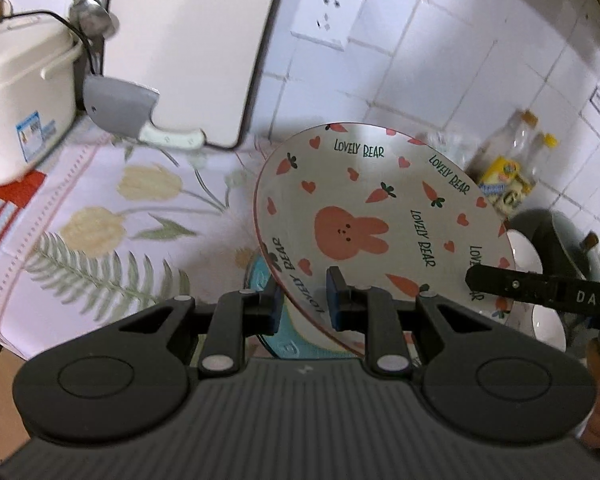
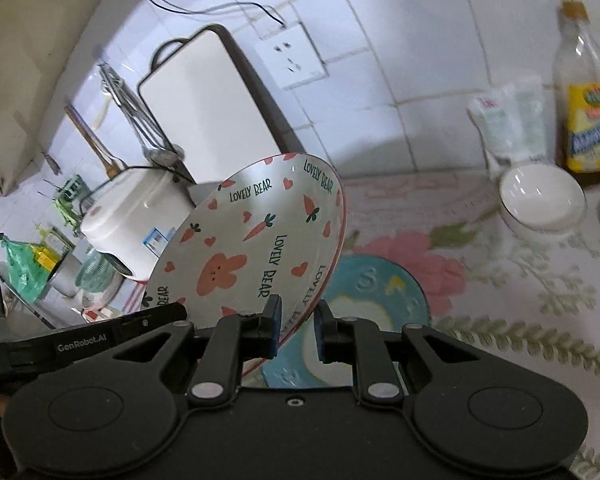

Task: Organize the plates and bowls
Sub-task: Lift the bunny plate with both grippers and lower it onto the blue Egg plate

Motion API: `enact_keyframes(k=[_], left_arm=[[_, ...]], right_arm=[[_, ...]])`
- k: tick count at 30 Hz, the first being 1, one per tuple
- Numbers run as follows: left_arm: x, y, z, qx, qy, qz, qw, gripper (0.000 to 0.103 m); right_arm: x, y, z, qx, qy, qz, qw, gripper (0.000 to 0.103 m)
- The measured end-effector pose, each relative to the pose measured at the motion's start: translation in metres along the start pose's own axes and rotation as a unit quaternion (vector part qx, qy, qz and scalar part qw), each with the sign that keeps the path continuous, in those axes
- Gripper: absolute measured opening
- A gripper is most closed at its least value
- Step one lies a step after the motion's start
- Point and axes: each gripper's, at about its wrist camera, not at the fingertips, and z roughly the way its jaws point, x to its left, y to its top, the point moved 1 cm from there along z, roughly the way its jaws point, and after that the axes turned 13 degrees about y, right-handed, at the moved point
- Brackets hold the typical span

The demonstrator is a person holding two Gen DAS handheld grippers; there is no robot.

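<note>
Plate (image 1: 380, 216) with the pink rabbit and carrots hung tilted above the counter, pinched at its near rim by both tools: the left gripper (image 1: 305, 300) clamped one edge between its blue pads, and the right gripper (image 2: 298, 322) nipped the rim likewise. Beneath it lay a blue plate (image 2: 384, 292) on the flowered cloth (image 2: 500, 280). Further off stood a white bowl (image 2: 542, 202), a yellow-labelled bottle (image 2: 584, 120), a white pot (image 1: 16, 92), a cleaver (image 1: 128, 112), and the tiled wall (image 1: 460, 48) with its socket (image 1: 326, 20).
</note>
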Motion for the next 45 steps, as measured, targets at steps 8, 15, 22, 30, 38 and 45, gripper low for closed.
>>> enact_keyframes(k=[8, 15, 22, 30, 38, 45], left_arm=[[-0.012, -0.025, 0.03, 0.028, 0.009, 0.037, 0.9989, 0.02], [-0.011, -0.037, 0.057, 0.052, 0.015, 0.044, 0.9976, 0.02], [-0.016, -0.035, 0.081, 0.077, 0.03, 0.055, 0.9951, 0.02], [-0.02, -0.034, 0.095, 0.101, 0.042, 0.046, 0.993, 0.021], [-0.024, -0.027, 0.099, 0.136, 0.072, 0.011, 0.988, 0.022], [-0.029, -0.024, 0.102, 0.15, 0.098, 0.01, 0.9838, 0.022]], right_arm=[[-0.038, -0.038, 0.008, 0.001, -0.005, 0.07, 0.998, 0.021], [-0.059, -0.054, 0.026, 0.027, -0.009, 0.097, 0.995, 0.022], [-0.071, -0.057, 0.043, 0.061, -0.028, 0.107, 0.992, 0.022], [-0.071, -0.055, 0.054, 0.076, -0.068, 0.097, 0.99, 0.024], [-0.063, -0.055, 0.063, 0.089, -0.092, 0.08, 0.989, 0.028], [-0.055, -0.057, 0.071, 0.095, -0.117, 0.059, 0.987, 0.037]])
